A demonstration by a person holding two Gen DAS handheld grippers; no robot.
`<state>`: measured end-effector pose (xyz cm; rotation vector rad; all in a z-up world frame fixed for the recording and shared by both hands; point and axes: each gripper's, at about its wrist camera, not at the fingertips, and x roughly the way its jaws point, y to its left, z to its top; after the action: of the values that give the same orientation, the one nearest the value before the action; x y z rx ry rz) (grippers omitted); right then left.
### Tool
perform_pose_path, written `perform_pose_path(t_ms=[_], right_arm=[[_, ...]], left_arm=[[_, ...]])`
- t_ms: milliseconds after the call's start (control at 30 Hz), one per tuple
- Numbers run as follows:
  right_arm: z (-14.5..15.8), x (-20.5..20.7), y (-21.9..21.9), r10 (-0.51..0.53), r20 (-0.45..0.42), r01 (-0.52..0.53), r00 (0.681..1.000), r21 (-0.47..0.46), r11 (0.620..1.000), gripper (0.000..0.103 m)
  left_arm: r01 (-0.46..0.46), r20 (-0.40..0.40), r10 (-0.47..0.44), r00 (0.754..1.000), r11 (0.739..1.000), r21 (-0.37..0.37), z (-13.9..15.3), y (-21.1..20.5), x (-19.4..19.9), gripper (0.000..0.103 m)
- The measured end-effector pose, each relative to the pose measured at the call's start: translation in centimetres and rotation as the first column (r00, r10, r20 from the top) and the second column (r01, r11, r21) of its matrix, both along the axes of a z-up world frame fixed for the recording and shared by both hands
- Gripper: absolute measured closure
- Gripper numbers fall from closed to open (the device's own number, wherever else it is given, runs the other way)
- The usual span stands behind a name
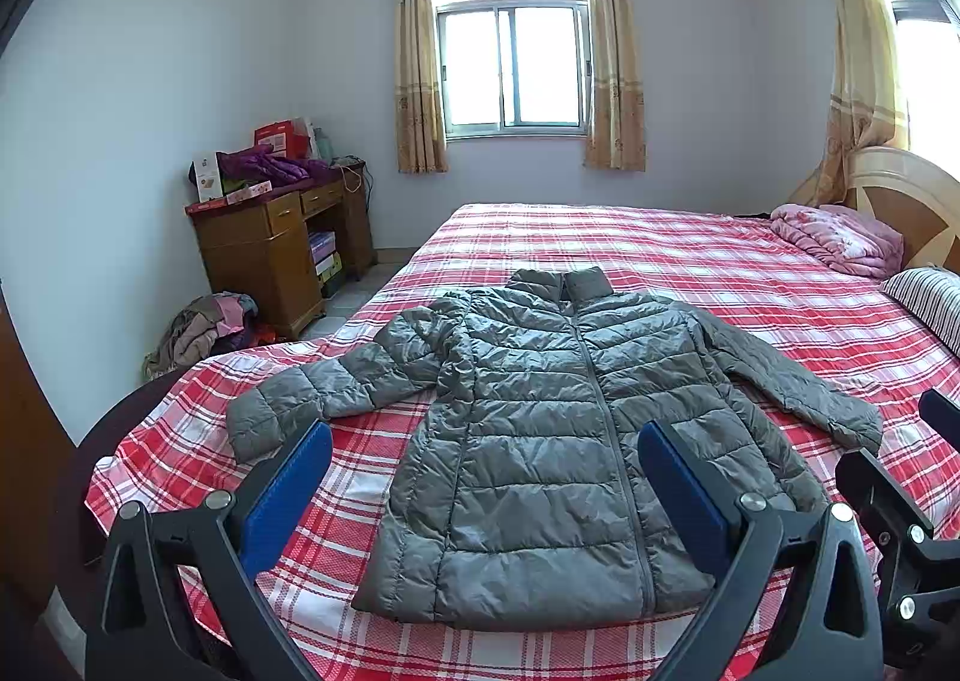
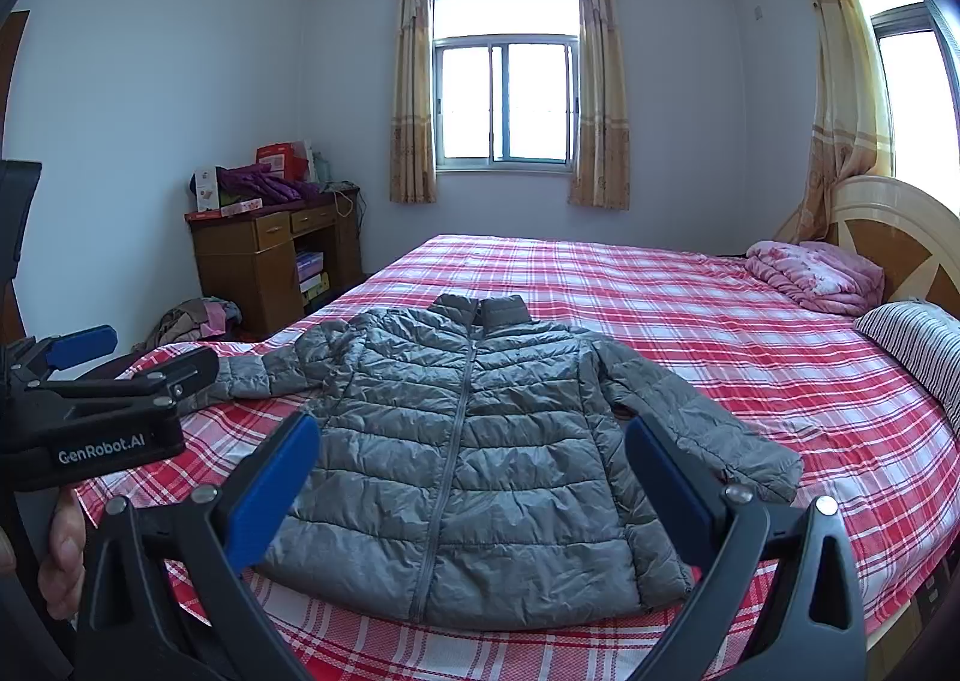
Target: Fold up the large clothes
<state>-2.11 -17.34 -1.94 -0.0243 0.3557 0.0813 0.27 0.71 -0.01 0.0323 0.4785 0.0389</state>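
Note:
A grey quilted puffer jacket [image 1: 540, 423] lies flat, front up and zipped, on the red plaid bed [image 1: 750, 285]. Its sleeves spread out to both sides and its collar points toward the window. It also shows in the right wrist view [image 2: 474, 453]. My left gripper [image 1: 485, 441] is open and empty, held above the jacket's lower hem. My right gripper [image 2: 472, 435] is open and empty, also above the hem, to the right of the left one. The left gripper's body [image 2: 90, 399] shows at the left of the right wrist view.
A folded pink quilt [image 1: 834, 237] and a striped pillow [image 1: 930, 303] lie near the headboard at right. A wooden desk [image 1: 276, 249] with boxes and clothes stands left of the bed, with a clothes pile [image 1: 204, 327] on the floor beside it.

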Motion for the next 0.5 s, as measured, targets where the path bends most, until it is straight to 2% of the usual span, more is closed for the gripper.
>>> perform_pose_path(t_ms=[500], right_arm=[[-0.25,-0.09,0.06,-0.001,-0.003,0.001,1.0,0.002,1.0,0.0]], left_arm=[[0.0,0.001,0.0,1.0,1.0,-0.001,-0.04,0.03,-0.04,0.001]])
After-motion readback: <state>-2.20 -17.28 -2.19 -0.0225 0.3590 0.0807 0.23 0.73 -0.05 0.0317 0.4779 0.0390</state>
